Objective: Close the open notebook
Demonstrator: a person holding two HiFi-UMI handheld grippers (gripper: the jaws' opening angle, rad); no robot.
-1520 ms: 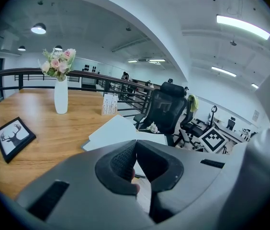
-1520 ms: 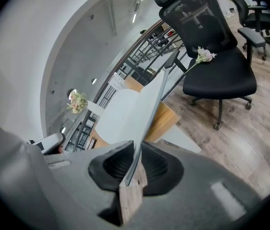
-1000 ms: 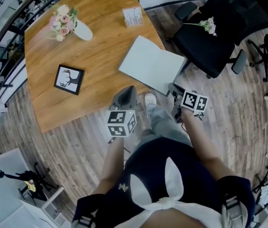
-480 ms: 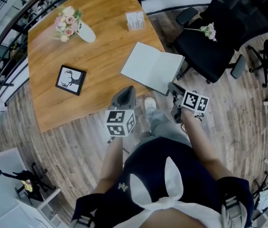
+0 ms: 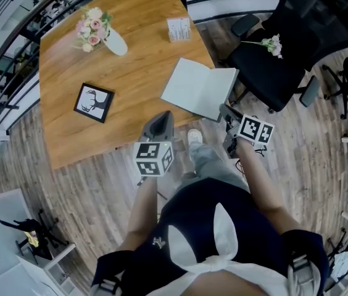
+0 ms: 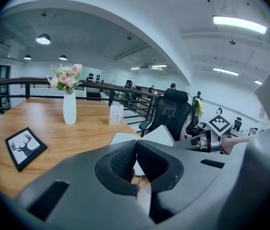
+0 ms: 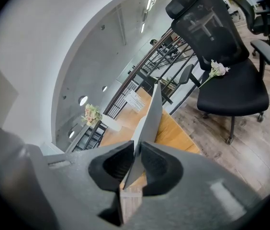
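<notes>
The notebook [image 5: 198, 88] lies open at the worktop [image 5: 124, 54] edge nearest me. Its right-hand leaf [image 7: 150, 121] is tilted up and shows edge-on in my right gripper view. The right gripper [image 7: 137, 153] has its fingers [image 7: 117, 165] pinched on that leaf's lower edge. My left gripper [image 6: 135, 151] hangs just short of the notebook, with its fingers [image 6: 122, 159] pressed together on nothing.

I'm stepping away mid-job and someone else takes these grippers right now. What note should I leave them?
Left gripper: shut, empty, off the table's near edge.
Right gripper: shut on the notebook's right-hand leaf, which stands raised.
Notebook: open, at the table's near right corner.
Done: leaf gripped and lifted.
Left: swing it over onto the left half, then release.
</notes>
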